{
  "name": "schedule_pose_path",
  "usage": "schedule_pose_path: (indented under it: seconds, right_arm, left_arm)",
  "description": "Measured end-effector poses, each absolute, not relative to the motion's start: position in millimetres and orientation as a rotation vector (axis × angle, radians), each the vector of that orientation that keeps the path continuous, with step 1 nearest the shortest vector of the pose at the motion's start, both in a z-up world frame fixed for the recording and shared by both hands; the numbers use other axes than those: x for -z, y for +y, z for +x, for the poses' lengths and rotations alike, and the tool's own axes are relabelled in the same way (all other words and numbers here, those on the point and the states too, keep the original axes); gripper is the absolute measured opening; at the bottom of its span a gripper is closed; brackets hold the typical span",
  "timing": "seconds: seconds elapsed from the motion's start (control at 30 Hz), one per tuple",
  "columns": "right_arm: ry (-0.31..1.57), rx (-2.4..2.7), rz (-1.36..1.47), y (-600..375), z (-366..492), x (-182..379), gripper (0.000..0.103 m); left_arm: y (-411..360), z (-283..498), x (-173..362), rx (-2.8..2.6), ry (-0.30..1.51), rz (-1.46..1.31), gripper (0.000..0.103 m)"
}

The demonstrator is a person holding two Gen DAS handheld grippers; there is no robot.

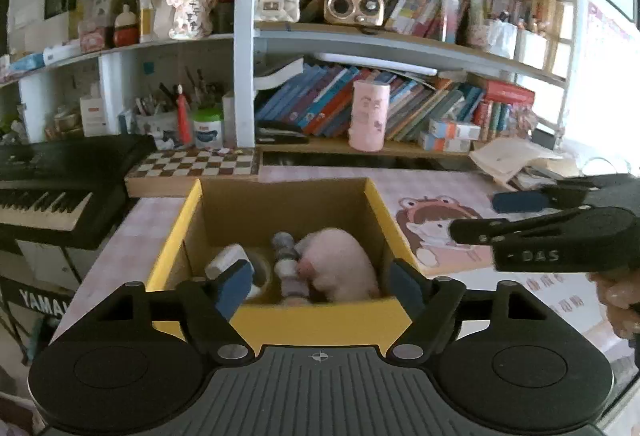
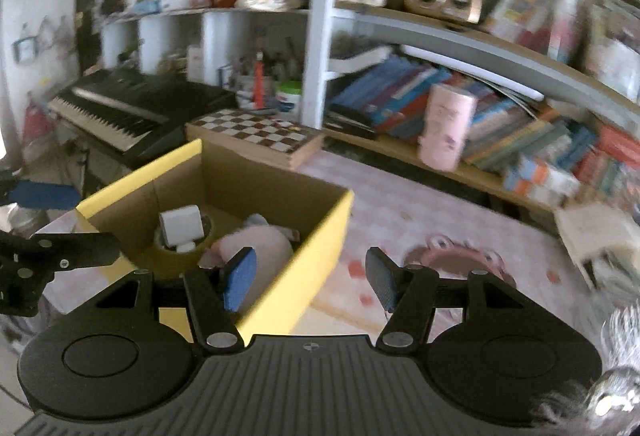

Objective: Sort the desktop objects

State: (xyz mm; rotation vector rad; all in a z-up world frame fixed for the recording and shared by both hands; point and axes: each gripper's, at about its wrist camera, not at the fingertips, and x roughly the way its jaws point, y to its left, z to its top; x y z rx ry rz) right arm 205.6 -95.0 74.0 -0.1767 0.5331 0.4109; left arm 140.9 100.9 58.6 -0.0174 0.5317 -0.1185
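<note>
While both tools hang over the desk, left gripper [image 1: 320,286] has its jaws spread wide with nothing between them, sitting just above the near yellow wall of the cardboard box [image 1: 320,320]. Right gripper [image 2: 312,276] is also spread apart and holds nothing, its left finger over the box's right wall, its right finger over the pink desk mat [image 2: 420,212]. In the left wrist view the right gripper shows side-on at the right edge, above the mat's cartoon print [image 1: 436,232]. Inside the box: pink plush toy [image 1: 340,264] against the right wall, grey-white banded roll [image 1: 286,264] touching its left side, white boxy gadget [image 2: 180,226] resting on a tape roll [image 2: 180,256] toward the left wall. Box sits on the mat near the desk's left edge. Behind the box, a chessboard [image 1: 196,162] at the back-left of the desk, black keyboard piano [image 1: 52,188] off the left edge. Pink tumbler [image 1: 368,116] stands upright on the lower shelf in front of leaning books [image 1: 316,104]. Open book [image 1: 516,160] lies at the back-right corner. Right wrist view is motion-blurred.
</note>
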Motion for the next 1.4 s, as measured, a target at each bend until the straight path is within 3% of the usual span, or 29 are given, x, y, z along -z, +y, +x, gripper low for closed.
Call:
schedule_pose_path:
  seconds: [0.07,0.3,0.87,1.4]
  right_arm:
    - [0.535,-0.354,-0.133,-105.2,187.1,-70.0,0.058]
    - [0.551,-0.175,-0.031,-128.9,122.6,-45.9,0.062]
    - [0.592,-0.005,0.028,-144.7,42.1,-10.6,0.082]
    - [0.634,0.0,0.041,-153.2,40.1,-2.5,0.085]
  left_arm:
    - [99.8,128.1,-55.4,0.116,0.519,-0.019,0.088]
    - [92.2,90.2,-38.4,0.075,0.498,-0.052,0.096]
    - [55.8,48.6,-3.0,-0.002,0.593,-0.021,0.1]
    - [45.4,42.1,1.0,-0.008,0.637,-0.008,0.103]
